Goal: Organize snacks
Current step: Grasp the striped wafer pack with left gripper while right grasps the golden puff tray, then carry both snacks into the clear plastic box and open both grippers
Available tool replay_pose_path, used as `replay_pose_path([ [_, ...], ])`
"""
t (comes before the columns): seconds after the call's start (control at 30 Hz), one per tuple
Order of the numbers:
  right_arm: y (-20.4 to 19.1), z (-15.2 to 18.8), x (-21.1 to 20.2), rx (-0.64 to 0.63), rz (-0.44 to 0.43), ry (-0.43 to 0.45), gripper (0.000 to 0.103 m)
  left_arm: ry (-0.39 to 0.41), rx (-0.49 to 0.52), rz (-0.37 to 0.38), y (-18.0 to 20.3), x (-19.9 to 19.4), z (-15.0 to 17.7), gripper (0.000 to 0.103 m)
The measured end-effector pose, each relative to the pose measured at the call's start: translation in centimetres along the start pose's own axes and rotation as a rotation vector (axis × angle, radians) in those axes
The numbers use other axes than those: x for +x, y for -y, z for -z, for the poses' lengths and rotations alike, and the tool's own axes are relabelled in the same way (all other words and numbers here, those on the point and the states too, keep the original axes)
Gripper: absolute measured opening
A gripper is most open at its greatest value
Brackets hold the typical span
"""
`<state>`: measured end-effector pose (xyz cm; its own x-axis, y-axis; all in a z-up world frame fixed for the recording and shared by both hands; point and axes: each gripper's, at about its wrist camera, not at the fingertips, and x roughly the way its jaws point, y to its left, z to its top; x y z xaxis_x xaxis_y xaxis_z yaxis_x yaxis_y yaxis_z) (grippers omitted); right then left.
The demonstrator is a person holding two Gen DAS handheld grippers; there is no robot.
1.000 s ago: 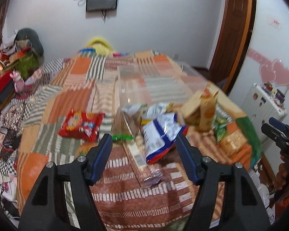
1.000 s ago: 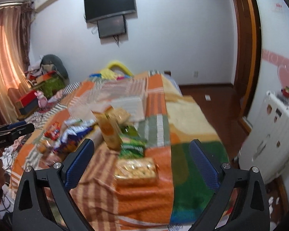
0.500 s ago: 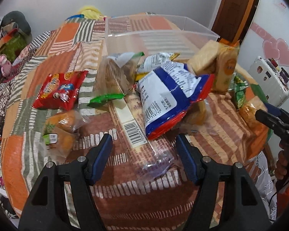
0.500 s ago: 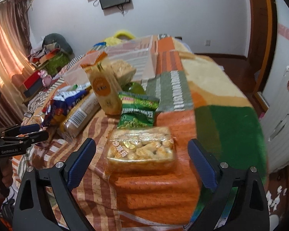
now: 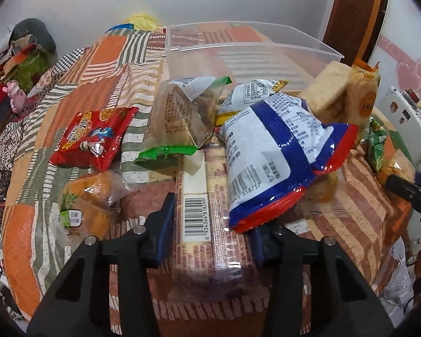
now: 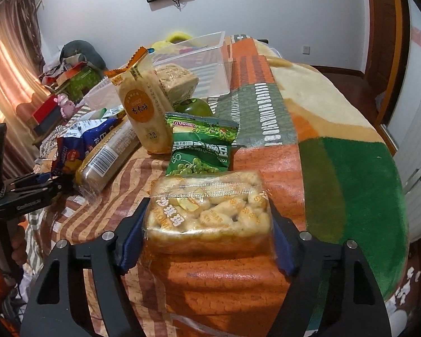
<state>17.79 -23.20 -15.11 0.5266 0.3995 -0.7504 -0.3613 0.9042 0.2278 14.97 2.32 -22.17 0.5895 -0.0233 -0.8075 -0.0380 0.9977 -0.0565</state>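
Snack packs lie on a patchwork blanket in front of a clear plastic bin (image 5: 252, 45). My left gripper (image 5: 210, 233) has its blue pads on both sides of a long barcoded biscuit sleeve (image 5: 210, 219), closed on it. A blue-and-white bag (image 5: 269, 154) rests on that sleeve. My right gripper (image 6: 207, 236) has its pads against both ends of a clear pack of yellow puffed snacks (image 6: 210, 210). A green pea bag (image 6: 202, 146) and an orange rice-cracker pack (image 6: 143, 109) lie just beyond it.
A red snack bag (image 5: 92, 137), a bread bag (image 5: 89, 202) and a clear bag with green ends (image 5: 182, 118) lie left of the sleeve. A green apple (image 6: 196, 106) sits by the bin (image 6: 199, 64). A white radiator (image 6: 418, 168) stands to the right.
Both grippers moved forward and down to the bed. The left one closed around the biscuit sleeve; the right one closed around the yellow puffed snack pack.
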Motion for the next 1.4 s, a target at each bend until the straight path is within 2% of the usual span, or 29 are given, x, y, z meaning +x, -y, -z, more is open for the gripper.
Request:
replay_pose_path([
  [0.27, -0.2, -0.7, -1.7, 0.014, 0.003, 0.043, 0.072, 0.037, -0.018, -0.003, -1.3, -3.0, 0.6, 0.045],
  [0.73, -1.8, -4.7, -4.4, -0.041, 0.005, 0.2, 0.072, 0.2, -0.026, 0.012, -1.3, -10.1, -1.2, 0.045],
  [1.03, -3.4, -8.0, -4.1, -0.093, 0.0, 0.298, 0.072, 0.268, -0.022, 0.042, -0.7, -10.2, -4.9, 0.045],
  [1.23, -4.1, -10.3, -2.5, -0.124, 0.013, 0.331, 0.072, 0.305, -0.01, 0.026, -0.5, -9.0, -8.4, 0.045],
  [1.4, -4.3, -11.7, -0.8, -0.129, 0.023, 0.324, 0.072, 0.325, 0.003, 0.028, -0.1, -7.4, -11.3, 0.045],
])
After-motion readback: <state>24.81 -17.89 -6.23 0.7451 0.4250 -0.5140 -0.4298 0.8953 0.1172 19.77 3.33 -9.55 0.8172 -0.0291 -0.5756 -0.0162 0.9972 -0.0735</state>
